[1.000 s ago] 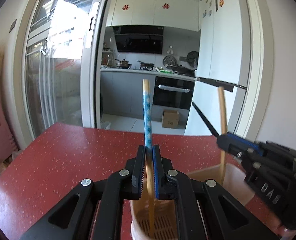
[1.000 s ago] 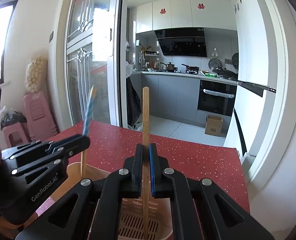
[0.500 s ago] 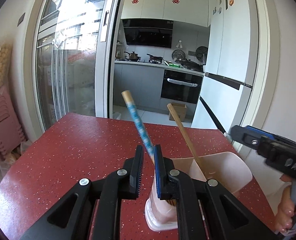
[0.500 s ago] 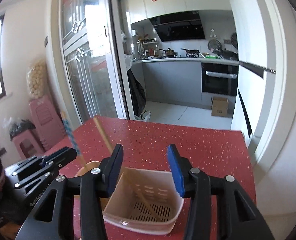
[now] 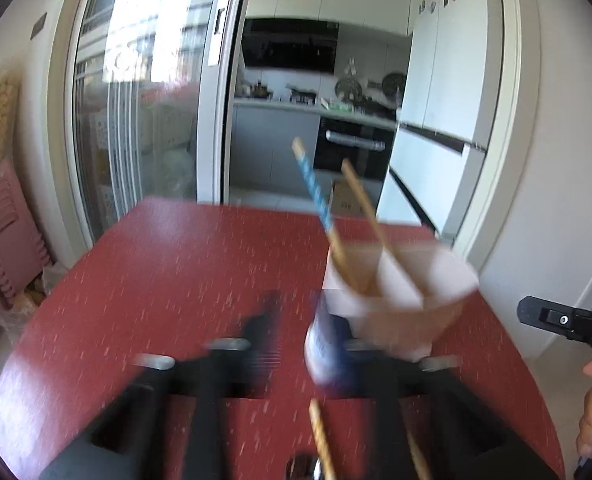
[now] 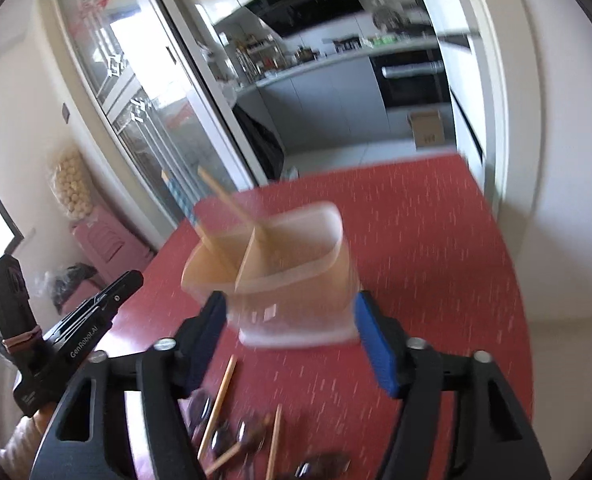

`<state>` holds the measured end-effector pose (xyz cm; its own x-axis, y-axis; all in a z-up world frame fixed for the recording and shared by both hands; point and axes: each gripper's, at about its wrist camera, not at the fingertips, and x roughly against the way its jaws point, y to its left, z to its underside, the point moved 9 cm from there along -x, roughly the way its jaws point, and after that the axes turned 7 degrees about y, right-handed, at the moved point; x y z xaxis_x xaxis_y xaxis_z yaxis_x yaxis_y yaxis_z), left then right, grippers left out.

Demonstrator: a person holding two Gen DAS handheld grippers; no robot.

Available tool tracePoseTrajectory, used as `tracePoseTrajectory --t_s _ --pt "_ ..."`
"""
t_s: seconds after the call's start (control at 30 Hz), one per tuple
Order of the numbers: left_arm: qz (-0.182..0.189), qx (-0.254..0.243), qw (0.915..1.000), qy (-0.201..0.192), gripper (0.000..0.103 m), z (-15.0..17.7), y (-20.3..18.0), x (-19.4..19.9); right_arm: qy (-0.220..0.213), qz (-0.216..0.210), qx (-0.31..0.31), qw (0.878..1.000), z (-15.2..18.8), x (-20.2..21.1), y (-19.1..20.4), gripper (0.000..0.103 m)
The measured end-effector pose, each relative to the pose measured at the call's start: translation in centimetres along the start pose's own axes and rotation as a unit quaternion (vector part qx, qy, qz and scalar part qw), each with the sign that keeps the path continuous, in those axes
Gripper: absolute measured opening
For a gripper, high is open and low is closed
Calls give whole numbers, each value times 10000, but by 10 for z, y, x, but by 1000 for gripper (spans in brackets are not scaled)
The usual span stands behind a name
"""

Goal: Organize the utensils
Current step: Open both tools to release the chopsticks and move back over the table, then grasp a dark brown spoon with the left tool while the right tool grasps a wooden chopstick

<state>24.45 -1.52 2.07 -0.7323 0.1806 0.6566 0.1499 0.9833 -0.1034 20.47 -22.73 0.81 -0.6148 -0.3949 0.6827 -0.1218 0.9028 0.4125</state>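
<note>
A pale utensil holder stands on the red speckled worktop, and a divider splits it into two compartments. Two chopsticks lean in it: one with a blue patterned top and one plain wooden chopstick. Both tilt to the left in the two views, and they seem to rest in the same left compartment (the blur makes this not sure).

The right hand-held gripper has its jaws spread wide, one at each side of the holder's base, and nothing is between them. The left hand-held gripper is strongly blurred; its fingers stand apart with a gap and hold nothing, just in front of the holder.

More loose chopsticks lie on the worktop near the lower edge of the right wrist view, together with some dark spoon-like pieces that are too blurred to name.
</note>
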Motion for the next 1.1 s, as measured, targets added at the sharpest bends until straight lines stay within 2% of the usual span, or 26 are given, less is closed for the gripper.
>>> tracePoseTrajectory --t_s 0.03,0.13,0.23,0.37,0.5,0.7,0.87,1.0,1.03,1.1 --pt "-117 108 9998 71 103 12 7 4 95 -13 -59 9999 7 -1 -1 80" --pt "-149 93 9995 246 103 36 15 10 485 -6 -272 9985 42 -4 -7 80" --pt "-332 14 9974 636 103 70 23 6 854 119 -377 9956 79 -11 -13 80" --pt "-427 -24 9912 1254 103 114 32 -5 1320 257 -471 9898 126 -21 -19 80" --pt "-402 -36 9849 1681 103 144 34 -12 1614 356 -510 9849 158 -28 -20 80" --pt "-345 -83 9840 1744 103 156 30 -14 1727 439 -577 9823 172 -29 -22 80" --pt "-291 -163 9843 1731 103 156 25 -13 1709 545 -467 9827 165 -29 -18 75" --pt "-235 -302 9821 1843 100 156 19 -16 1779 627 -304 9816 161 -34 -8 64" --pt "-225 -331 9816 1866 95 156 17 -17 1804 633 -275 9812 160 -36 -5 59" --pt "-190 -426 9789 1989 91 158 12 -21 1903 676 -167 9792 160 -42 0 53"
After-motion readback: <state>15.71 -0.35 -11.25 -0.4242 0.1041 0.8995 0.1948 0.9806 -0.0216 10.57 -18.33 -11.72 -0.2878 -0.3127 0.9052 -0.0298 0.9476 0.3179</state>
